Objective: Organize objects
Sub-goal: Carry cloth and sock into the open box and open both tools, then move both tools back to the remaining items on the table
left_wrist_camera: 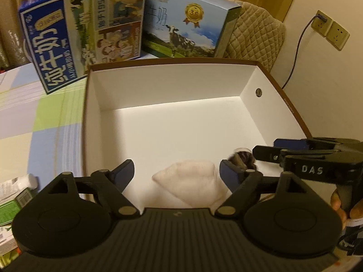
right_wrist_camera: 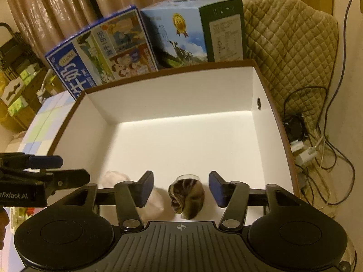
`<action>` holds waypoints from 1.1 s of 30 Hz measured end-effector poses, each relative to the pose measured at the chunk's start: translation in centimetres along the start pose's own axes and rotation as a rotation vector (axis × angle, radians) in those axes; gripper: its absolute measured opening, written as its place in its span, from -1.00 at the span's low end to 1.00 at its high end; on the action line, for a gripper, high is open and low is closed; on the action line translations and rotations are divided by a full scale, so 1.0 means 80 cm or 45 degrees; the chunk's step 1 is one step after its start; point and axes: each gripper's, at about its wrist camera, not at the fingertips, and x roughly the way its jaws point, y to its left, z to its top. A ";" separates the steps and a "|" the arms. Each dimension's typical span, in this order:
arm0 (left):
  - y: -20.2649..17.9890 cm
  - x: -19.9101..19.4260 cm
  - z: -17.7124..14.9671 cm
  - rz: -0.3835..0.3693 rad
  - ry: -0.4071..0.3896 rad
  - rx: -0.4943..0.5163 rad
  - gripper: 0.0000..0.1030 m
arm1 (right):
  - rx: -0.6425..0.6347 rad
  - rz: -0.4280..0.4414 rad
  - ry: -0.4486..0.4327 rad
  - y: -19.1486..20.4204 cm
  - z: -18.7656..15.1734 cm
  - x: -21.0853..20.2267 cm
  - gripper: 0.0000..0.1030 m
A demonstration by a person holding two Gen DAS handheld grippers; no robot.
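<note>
Both grippers' jaws apart over box

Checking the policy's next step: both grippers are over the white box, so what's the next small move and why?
Probably lift the right gripper straight up and out of the box. Its jaws stand open on either side of the brown rolled item, which appears to rest on the box floor beside the pale cloth. The left gripper is open too, holding nothing.
</note>
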 end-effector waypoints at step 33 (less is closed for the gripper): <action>0.061 -0.139 -0.071 0.046 -0.103 -0.093 0.83 | 0.063 0.062 -0.103 0.076 -0.064 -0.102 0.12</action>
